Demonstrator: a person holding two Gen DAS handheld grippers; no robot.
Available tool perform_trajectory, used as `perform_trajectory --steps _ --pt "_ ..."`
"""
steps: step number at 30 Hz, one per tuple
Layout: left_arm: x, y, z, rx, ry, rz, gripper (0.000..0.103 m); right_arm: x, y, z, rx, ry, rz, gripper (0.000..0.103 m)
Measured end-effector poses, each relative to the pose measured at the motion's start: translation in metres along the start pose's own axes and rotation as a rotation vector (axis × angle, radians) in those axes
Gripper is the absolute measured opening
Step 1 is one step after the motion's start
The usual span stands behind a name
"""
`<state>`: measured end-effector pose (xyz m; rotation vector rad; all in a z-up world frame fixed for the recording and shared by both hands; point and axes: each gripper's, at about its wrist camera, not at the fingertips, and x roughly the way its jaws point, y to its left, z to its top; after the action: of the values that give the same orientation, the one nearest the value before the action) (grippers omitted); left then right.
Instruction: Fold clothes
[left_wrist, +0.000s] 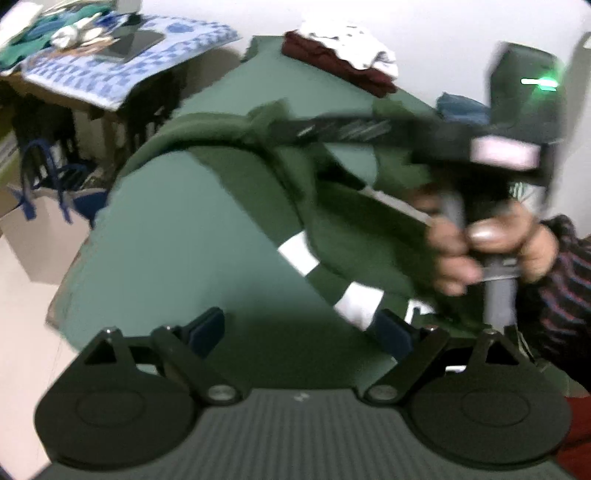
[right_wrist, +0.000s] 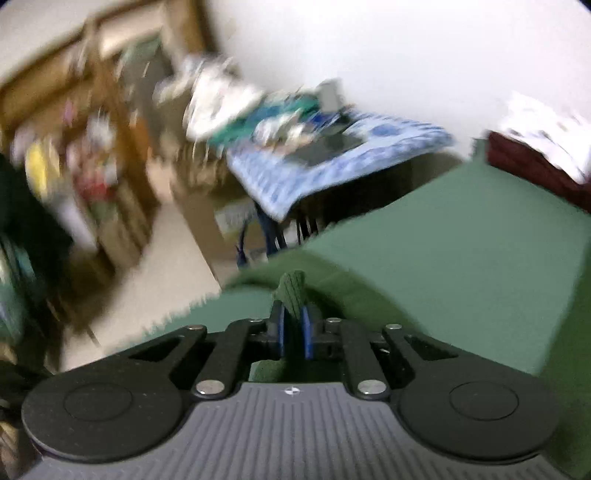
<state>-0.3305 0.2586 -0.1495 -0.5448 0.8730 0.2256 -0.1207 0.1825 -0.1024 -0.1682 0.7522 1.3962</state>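
A dark green garment (left_wrist: 332, 206) with white stripes lies draped over the green-covered table (left_wrist: 177, 236). My left gripper (left_wrist: 299, 328) stands open low over the table, its right pad next to the striped edge, nothing between the pads. In the left wrist view the other gripper reaches in from the right, held by a hand (left_wrist: 491, 243), with its tip at the garment's ribbed edge. In the right wrist view my right gripper (right_wrist: 294, 325) is shut on a ribbed fold of the green garment (right_wrist: 293, 291).
Folded maroon and white clothes (left_wrist: 343, 55) are stacked at the table's far end. A side table with a blue patterned cloth (left_wrist: 122, 59) and clutter stands to the left, with boxes and a bag (left_wrist: 48, 206) on the floor. A striped sleeve (left_wrist: 565, 288) is at the right.
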Motion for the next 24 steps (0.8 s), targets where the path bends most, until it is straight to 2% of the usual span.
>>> perform_trajectory --steps 2,5,10,13,17,21,24 --pt "0.005 -0.007 0.009 0.037 -0.005 -0.036 0.088 -0.034 -0.023 0.004 0.124 -0.056 0.024 0.011" --pt "0.012 -0.024 0.025 0.110 -0.011 -0.103 0.088 -0.090 -0.060 0.005 0.269 -0.139 0.007 0.011" --pt "0.029 -0.086 0.042 0.295 0.004 -0.226 0.088 -0.195 -0.119 -0.001 0.460 -0.324 -0.058 0.011" --pt "0.038 -0.125 0.040 0.402 0.027 -0.297 0.088 -0.244 -0.141 -0.006 0.510 -0.428 -0.079 0.011" --pt "0.046 -0.156 0.039 0.454 0.061 -0.368 0.088 -0.296 -0.160 -0.020 0.556 -0.534 -0.134 0.011" --pt "0.057 -0.182 0.035 0.463 0.097 -0.408 0.088 -0.330 -0.179 -0.034 0.579 -0.574 -0.185 0.011" --pt "0.063 -0.207 0.029 0.461 0.110 -0.451 0.088 -0.341 -0.194 -0.040 0.581 -0.570 -0.194 0.011"
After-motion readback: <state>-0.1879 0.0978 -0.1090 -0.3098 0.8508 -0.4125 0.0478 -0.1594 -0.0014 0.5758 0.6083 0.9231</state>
